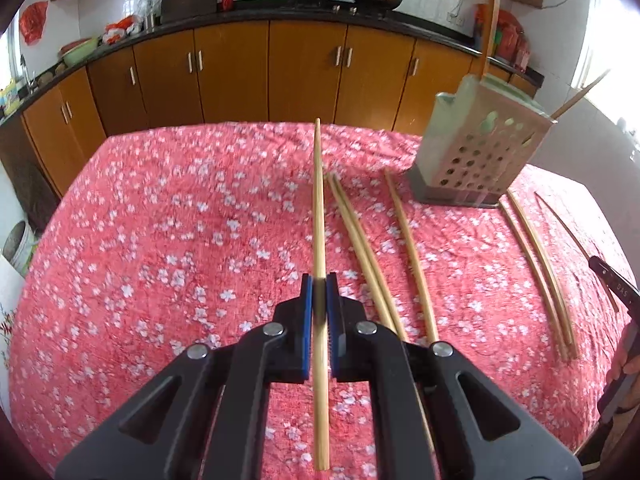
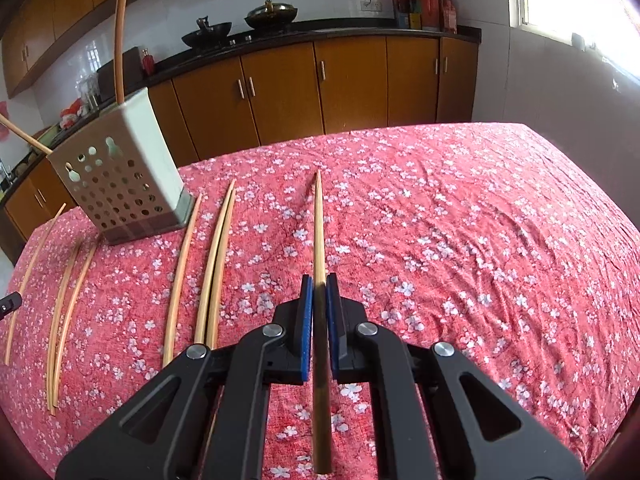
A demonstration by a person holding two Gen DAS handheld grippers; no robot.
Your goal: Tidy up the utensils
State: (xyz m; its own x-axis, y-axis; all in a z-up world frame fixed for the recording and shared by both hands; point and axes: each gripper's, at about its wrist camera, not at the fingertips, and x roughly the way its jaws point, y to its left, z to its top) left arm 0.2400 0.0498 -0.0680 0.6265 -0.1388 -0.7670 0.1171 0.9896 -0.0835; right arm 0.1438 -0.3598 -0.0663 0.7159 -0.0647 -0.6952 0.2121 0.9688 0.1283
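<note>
The left gripper (image 1: 319, 284) is clamping a pale bamboo chopstick (image 1: 318, 200) between its blue pads, jaws drawn narrow around the shaft. The stick is running straight ahead from the jaws, tapering to a thin tip, with its thicker butt end trailing back beneath the gripper body. It is smooth, light tan and unmarked.

The right gripper (image 2: 319, 284) is likewise pinching a second chopstick (image 2: 319, 224), jaws narrow on it; this one is looking a shade darker where it is passing through the pads, and its slim tip is pointing forward over the red floral tablecloth (image 2: 460, 220).

Ahead and to the right of the left gripper, a grey perforated utensil holder (image 1: 480, 152) is standing on the cloth, round holes punched through its face, with a chopstick or two already leaning out of its top. From the right gripper the same holder is sitting ahead and to the left.

Loose chopsticks (image 1: 360, 232) are lying on the cloth just right of the left gripper, a pair touching side by side and a single one beside them; more chopsticks (image 1: 540, 272) are lying farther right, nearer the holder's base.

At the far right edge of the left wrist view, a black part is bearing small white letters, too blurred to read surely.
</note>
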